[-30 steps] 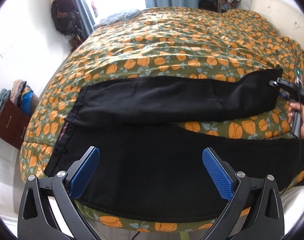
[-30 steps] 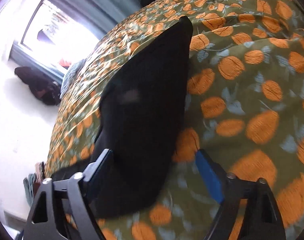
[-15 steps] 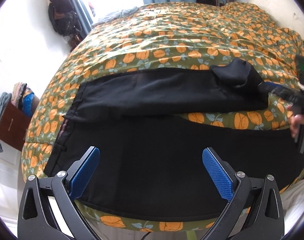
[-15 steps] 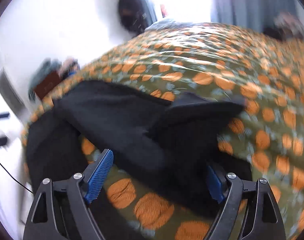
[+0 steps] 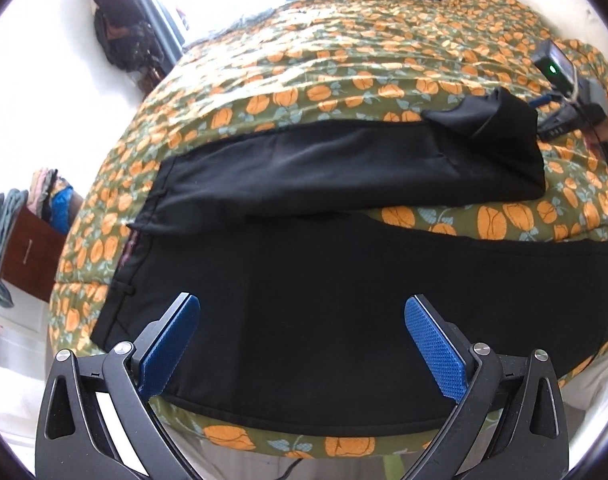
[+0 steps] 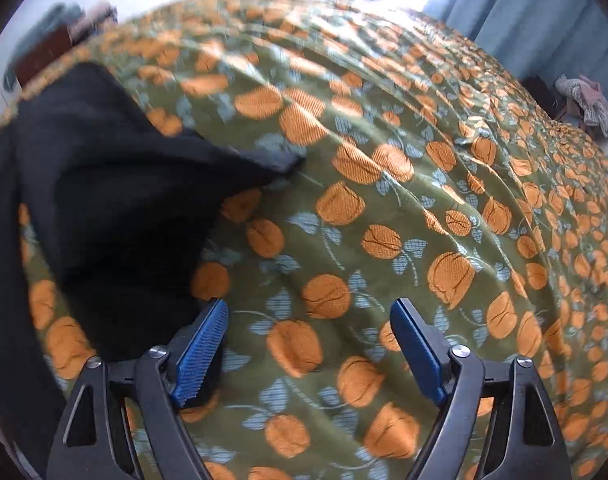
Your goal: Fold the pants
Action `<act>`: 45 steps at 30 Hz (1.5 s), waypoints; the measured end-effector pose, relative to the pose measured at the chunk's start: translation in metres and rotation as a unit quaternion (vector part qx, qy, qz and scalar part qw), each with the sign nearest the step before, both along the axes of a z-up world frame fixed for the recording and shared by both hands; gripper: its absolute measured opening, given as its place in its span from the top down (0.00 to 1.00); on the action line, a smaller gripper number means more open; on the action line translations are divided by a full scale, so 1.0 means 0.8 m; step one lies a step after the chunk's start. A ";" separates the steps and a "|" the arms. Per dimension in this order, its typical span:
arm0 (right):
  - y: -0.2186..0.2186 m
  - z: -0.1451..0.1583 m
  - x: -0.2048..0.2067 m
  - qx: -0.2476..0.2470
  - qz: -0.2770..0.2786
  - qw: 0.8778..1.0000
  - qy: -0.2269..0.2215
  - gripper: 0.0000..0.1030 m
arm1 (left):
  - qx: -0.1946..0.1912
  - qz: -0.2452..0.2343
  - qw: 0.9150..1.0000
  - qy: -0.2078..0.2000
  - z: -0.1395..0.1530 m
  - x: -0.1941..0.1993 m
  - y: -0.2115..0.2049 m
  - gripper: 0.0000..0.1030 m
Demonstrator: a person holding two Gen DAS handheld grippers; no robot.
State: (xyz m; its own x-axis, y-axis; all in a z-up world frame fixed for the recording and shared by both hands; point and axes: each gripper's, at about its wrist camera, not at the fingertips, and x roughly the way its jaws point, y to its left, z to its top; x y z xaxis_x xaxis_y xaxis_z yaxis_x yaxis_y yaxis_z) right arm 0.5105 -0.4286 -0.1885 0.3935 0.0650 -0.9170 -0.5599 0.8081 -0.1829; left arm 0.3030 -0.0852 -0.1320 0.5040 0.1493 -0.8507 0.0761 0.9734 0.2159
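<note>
so the pair of black fabric pants (image 5: 304,264) is spread flat on the green bedspread with the orange flower print (image 5: 344,52), long axis running left to right across the near part of the bed. waistband's at the left end, legs go off to the right. the near leg lies flat along the near edge; the far leg lies beside it, a wedge of bedspread showing between them toward the right.

the left gripper (image 5: 301,344) hovers over the near leg around the hip/thigh, blue pads wide apart, nothing in them. pants sit right under and ahead of it.

over on the right, the far leg's cuff end (image 5: 492,120) is flopped back on itself in a rumpled lump. the right gripper (image 6: 308,344) is just beside it, also spread wide with only bedspread between its pads. from its own camera the black cloth lies to its left, about touching the outside of the left pad.

my guess: the right one is nearer that cuff, so it'd have to swing left to get it.
</note>
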 end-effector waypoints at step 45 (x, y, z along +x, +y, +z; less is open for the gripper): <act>0.068 0.094 -0.021 0.275 -0.001 0.956 0.107 0.96 | -0.019 0.025 0.999 0.016 -0.021 -0.028 0.034 0.00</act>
State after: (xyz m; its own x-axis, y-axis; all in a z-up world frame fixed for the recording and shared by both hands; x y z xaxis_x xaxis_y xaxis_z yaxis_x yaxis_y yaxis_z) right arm 0.4936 -0.3742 -0.1131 0.2016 0.5598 -0.8037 -0.5360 0.7498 0.3879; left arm 0.2802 -0.0580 -0.1489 0.4683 0.1399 -0.8724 0.0339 0.9838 0.1760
